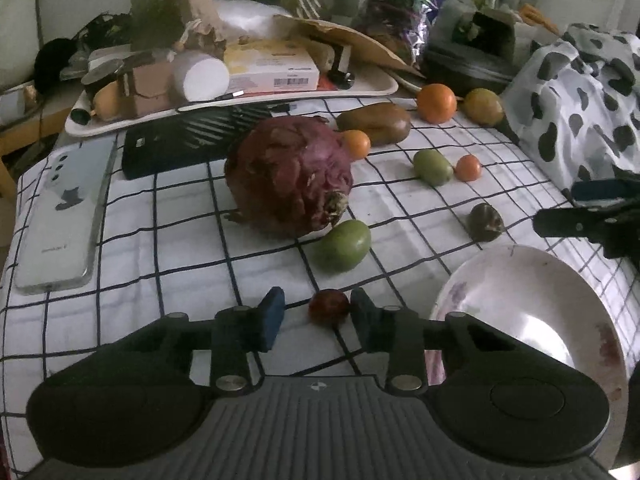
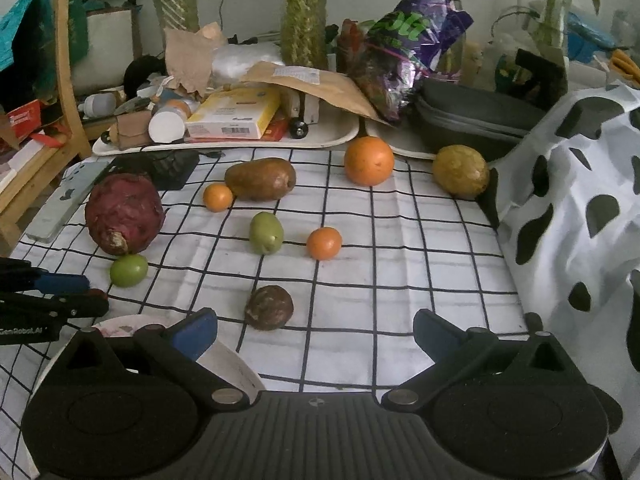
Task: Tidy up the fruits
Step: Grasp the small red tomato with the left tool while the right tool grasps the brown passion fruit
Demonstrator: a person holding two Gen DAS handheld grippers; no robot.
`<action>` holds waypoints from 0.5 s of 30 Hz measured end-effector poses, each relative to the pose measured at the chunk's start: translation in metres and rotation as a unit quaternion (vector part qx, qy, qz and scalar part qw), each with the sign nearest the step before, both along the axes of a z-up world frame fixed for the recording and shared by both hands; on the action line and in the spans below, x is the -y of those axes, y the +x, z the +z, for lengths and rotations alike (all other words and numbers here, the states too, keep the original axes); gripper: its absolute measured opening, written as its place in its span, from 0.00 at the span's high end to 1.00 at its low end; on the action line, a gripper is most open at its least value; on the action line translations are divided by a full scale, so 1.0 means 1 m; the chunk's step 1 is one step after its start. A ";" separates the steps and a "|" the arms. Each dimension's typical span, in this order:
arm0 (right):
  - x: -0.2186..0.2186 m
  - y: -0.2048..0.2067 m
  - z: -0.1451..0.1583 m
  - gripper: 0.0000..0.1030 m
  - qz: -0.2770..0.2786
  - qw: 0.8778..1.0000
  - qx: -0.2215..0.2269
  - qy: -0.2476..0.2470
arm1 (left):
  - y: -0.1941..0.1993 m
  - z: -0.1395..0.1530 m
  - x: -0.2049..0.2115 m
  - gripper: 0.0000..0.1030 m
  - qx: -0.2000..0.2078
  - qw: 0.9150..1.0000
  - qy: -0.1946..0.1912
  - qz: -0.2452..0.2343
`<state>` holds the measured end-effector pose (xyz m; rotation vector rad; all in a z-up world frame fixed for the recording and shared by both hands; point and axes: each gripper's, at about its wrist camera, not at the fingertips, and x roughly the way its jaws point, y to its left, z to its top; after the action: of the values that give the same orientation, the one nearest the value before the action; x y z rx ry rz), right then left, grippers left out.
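Fruits lie scattered on a checked cloth. In the left wrist view my left gripper [image 1: 318, 306] is open around a small dark red fruit [image 1: 329, 306] that rests on the cloth against the right finger. Beyond it lie a green fruit [image 1: 342, 245], a large red dragon fruit [image 1: 289, 174] and a dark round fruit [image 1: 485, 222]. A white bowl [image 1: 532, 304] sits at the right, empty. My right gripper [image 2: 316, 332] is open and empty above the cloth, the dark round fruit [image 2: 269, 306] just ahead of its left finger. The bowl's rim [image 2: 236, 364] shows under it.
Further back lie a brown avocado [image 2: 260, 178], a big orange [image 2: 369, 161], two small oranges [image 2: 324, 243] [image 2: 217, 197], a green fruit [image 2: 266, 233] and a yellow-brown fruit [image 2: 460, 171]. A phone [image 1: 64, 216] lies left. A cluttered tray [image 2: 224, 142] lines the back. A spotted cloth [image 2: 580, 208] is right.
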<state>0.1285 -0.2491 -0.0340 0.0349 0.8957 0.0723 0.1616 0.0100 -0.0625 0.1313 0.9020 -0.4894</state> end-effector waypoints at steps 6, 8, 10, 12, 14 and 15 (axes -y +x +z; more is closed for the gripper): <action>-0.002 0.011 -0.003 0.14 0.020 1.000 -0.004 0.019 | -0.005 0.000 0.008 0.79 0.017 0.999 0.021 -0.018; -0.002 0.016 -0.005 0.17 0.024 0.999 -0.010 0.031 | -0.006 0.000 0.007 0.79 0.020 0.999 0.021 -0.017; -0.001 0.020 -0.007 0.24 0.028 0.999 -0.014 0.042 | -0.006 0.002 0.006 0.79 0.024 0.999 0.016 -0.013; -0.002 0.025 -0.010 0.33 0.033 0.998 -0.021 0.056 | -0.005 0.004 0.004 0.79 0.027 1.000 0.009 -0.008; -0.002 0.030 -0.013 0.39 0.034 0.997 -0.029 0.067 | -0.005 0.006 0.002 0.79 0.030 1.000 0.005 -0.004; -0.003 0.033 -0.015 0.42 0.034 0.996 -0.034 0.071 | -0.005 0.007 0.002 0.79 0.032 0.999 0.003 -0.003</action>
<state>0.1613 -0.2460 -0.0492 0.1398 0.9579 0.1999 0.1571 0.0082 -0.0559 0.1546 0.8413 -0.4848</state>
